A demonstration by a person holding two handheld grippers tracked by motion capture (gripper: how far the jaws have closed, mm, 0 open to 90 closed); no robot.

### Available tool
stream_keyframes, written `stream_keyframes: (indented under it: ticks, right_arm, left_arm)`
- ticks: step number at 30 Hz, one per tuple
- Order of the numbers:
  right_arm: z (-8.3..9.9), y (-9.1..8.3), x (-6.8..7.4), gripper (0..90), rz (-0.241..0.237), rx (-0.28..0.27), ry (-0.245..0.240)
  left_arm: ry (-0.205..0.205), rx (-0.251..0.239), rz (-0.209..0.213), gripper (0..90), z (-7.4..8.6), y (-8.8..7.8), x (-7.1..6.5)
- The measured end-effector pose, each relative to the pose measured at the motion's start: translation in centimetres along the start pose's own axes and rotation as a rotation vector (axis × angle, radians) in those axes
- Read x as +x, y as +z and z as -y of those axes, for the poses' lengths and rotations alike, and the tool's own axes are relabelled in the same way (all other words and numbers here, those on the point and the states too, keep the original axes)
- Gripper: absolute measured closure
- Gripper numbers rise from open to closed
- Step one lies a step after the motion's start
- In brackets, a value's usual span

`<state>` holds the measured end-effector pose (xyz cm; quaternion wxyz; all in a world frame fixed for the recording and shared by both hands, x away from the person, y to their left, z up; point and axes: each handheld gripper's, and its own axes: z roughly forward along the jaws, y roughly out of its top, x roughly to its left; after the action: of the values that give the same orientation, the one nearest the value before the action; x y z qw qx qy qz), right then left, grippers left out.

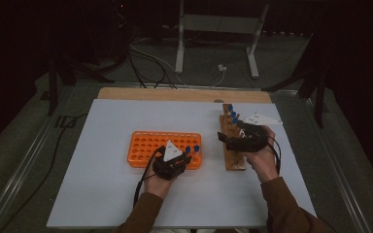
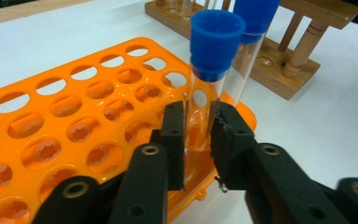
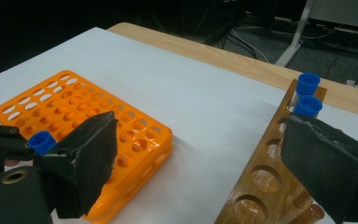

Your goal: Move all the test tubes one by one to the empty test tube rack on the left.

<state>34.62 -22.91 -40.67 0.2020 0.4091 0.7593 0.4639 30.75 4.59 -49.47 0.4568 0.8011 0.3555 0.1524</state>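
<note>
**Inspector:** Two racks stand on a white table [image 1: 102, 194], which is backed by a bare wooden strip at twelve o'clock. Beyond lie a dark room, grey floor, loose cables [image 1: 145, 60] and a white metal stand [image 1: 213, 29]. Start at nine o'clock.

**Assistant:** Bare white surface runs from the nine o'clock edge to the orange rack [image 1: 148, 145], which sits left of centre. The left gripper [image 1: 178, 156] is at the rack's three o'clock end. In the left gripper view its jaws are narrow, clamped either side of a clear blue-capped tube [image 2: 212, 79] standing upright in a corner hole of the rack [image 2: 65, 121]. A second capped tube [image 2: 251, 28] stands just behind it.

**Inspector:** Further right?

**Assistant:** An open lane separates the orange rack from the wooden rack [image 1: 230, 141], which runs from six towards twelve o'clock. The right gripper [image 1: 228, 138] rests at it, jaws spread wide with nothing pressed between them. Blue-capped tubes [image 3: 307, 95] occupy the far holes; near holes [image 3: 263, 179] are vacant. Clear surface continues to the three o'clock edge.
</note>
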Motion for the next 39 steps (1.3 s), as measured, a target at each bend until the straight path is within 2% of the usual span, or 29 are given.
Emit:
stream_keyframes:
  ticks: [6,14,21,27,34,36,39]
  right_arm:
    - [0.0,-0.1,-0.1,10.7,0.001,0.0,0.005]
    - [0.0,-0.3,-0.6,10.6,0.008,-0.004,0.013]
    - [-0.1,-0.3,-1.6,9.2,0.019,-0.009,0.036]
    - [0.2,0.0,-3.1,10.2,0.034,-0.009,0.063]
    - [0.7,1.5,-4.1,21.1,0.065,0.034,0.071]
    - [0.7,2.1,-4.2,26.1,0.086,0.052,0.069]
    - [0.9,3.0,-4.3,38.0,0.114,0.072,0.054]
  left_arm:
    - [-0.014,-0.034,-0.001,55.8,-0.3,-1.0,0.5]
    - [-0.018,-0.076,-0.035,45.9,-0.8,-3.7,1.8]
    - [-0.063,-0.116,-0.128,17.0,-1.0,-5.9,3.3]
    - [-0.116,-0.128,-0.164,2.2,-0.7,-6.6,4.2]
    - [-0.126,-0.134,-0.163,1.5,-0.6,-6.6,4.5]
    - [-0.128,-0.133,-0.161,1.5,-0.6,-6.6,4.5]
    - [-0.132,-0.134,-0.161,1.5,-0.6,-6.6,4.6]
